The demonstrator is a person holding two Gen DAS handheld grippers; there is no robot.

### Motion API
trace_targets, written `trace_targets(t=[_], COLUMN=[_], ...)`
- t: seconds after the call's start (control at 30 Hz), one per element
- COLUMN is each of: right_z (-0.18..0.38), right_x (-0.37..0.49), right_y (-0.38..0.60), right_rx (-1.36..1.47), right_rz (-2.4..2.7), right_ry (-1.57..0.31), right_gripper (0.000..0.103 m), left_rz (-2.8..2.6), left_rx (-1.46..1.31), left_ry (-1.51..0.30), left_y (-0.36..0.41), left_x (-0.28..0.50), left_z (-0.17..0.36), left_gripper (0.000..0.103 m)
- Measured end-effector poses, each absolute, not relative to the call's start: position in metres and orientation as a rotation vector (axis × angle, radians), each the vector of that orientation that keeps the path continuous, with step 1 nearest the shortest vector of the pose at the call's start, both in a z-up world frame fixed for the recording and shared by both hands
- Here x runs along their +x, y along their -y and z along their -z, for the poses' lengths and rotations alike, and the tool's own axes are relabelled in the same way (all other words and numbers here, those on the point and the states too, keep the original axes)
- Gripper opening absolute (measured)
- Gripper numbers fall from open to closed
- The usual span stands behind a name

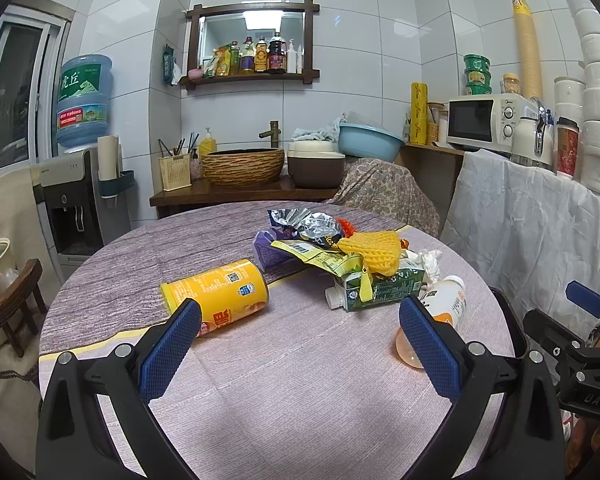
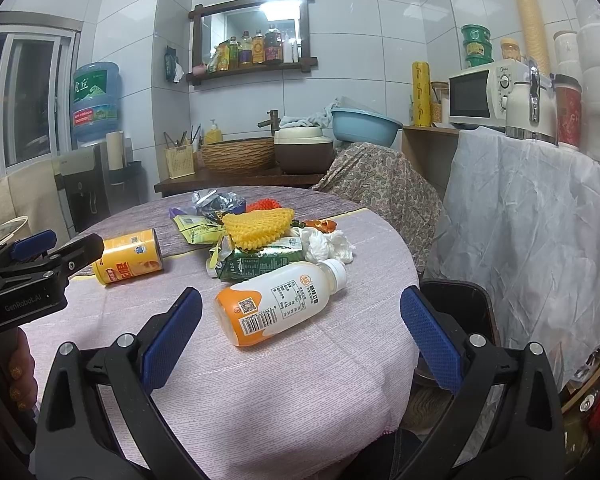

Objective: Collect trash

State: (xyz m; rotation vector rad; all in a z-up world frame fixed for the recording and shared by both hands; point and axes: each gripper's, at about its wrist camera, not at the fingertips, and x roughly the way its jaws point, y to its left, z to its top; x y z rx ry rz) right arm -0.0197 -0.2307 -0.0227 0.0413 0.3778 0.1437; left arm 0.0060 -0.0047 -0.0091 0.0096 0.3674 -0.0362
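A: Status on the table (image 1: 300, 380)?

B: Left to right. Left gripper (image 1: 300, 344) hovers over the near edge, blue pads spread wide, holding nothing. Yellow can (image 1: 216, 296) lies on its side just beyond its left finger, not touching.

A: The main pile?

B: Centre of the table, farther in. Green carton (image 1: 380, 286) lies flat, yellow foam net (image 1: 370, 254) draped over it, yellow-green wrapper (image 1: 312, 254) tucked beneath the net, silver foil bag (image 1: 304, 222) behind, at the far side. Crumpled tissue (image 1: 430, 262) sits against the carton's right end.

A: Bottle?

B: White-and-orange bottle (image 2: 280, 302) lies on its side near the pile's right, cap pointing far-right, barcode up. In the right wrist view it lies just ahead of the right gripper (image 2: 302, 330), roughly centred on the gap between the fingers. That claw is also fully spread, empty, no contact with the bottle.

A: Anything right of the table?

B: A dark bin (image 2: 456, 300) just off the table's right edge, partly hidden by the right finger. Contents can't be made out.
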Motion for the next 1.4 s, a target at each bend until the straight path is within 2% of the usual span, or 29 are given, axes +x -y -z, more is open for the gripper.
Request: trace_targets(t=[1.4], right_z=[0.0286], right_x=[-0.0164], right_y=[0.232], right_rx=[0.047], right_rz=[-0.143], right_ry=[-0.394], right_gripper=[0.098], left_rz=[0.039], left_rx=[0.011], left_ry=[-0.396], left_y=[0.0038], left_x=[0.0117], left_z=[0.0142], left_gripper=[0.098])
